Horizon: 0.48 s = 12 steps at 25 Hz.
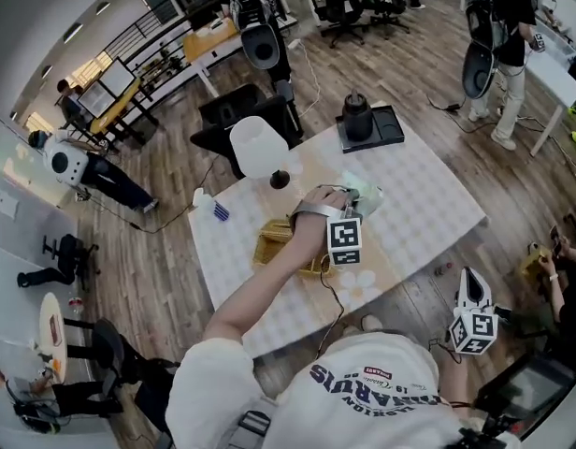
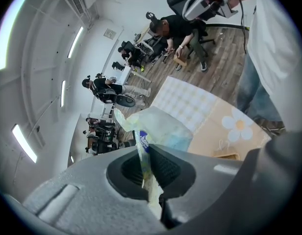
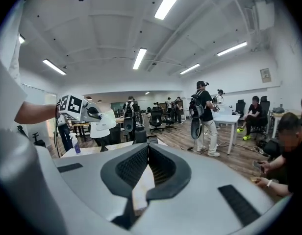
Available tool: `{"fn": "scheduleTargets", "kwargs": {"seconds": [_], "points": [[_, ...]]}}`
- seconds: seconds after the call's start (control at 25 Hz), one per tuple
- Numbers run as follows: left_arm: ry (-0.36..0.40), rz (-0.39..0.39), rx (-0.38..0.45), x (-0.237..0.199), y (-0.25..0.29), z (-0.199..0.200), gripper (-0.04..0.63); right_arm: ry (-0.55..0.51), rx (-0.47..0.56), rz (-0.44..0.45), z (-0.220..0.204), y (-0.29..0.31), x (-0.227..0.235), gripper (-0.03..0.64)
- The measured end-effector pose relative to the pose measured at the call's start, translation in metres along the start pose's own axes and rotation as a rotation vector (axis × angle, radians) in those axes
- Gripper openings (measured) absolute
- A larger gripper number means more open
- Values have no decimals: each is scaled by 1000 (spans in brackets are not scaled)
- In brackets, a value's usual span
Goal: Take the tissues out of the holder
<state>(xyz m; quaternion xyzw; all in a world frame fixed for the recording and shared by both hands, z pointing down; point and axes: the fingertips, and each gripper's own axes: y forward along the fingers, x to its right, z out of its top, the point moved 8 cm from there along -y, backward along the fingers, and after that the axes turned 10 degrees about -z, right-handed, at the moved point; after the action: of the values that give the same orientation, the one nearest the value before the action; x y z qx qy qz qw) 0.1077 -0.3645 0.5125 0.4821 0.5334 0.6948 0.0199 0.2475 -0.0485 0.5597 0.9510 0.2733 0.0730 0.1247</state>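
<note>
left gripper: pinched tight on tissue pack, which sticks out past its tips | holder: behind it | right gripper: jaws together, empty | pack looks light, squishy, slippery; grab its flat edge

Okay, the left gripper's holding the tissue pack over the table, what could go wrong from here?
The left gripper pinches only a thin edge of the pale green plastic tissue pack. Most of it sticks out free, so it may slip or the wrapper may tear.
The white table lamp stands close beside that hand, and a sideways swing could knock it.
The right gripper is shut, off the table, too far to catch a drop.
</note>
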Motion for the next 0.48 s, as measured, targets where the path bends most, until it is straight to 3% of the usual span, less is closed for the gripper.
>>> {"fn": "scheduleTargets", "kwargs": {"seconds": [0.2,0.48], "points": [[21,-6,51,-6,2,34,2,3,-5,-47,8,-16,20,8],[17,-7,40,-3,0,32,2,-4,-3,-22,14,-21,13,9]]}}
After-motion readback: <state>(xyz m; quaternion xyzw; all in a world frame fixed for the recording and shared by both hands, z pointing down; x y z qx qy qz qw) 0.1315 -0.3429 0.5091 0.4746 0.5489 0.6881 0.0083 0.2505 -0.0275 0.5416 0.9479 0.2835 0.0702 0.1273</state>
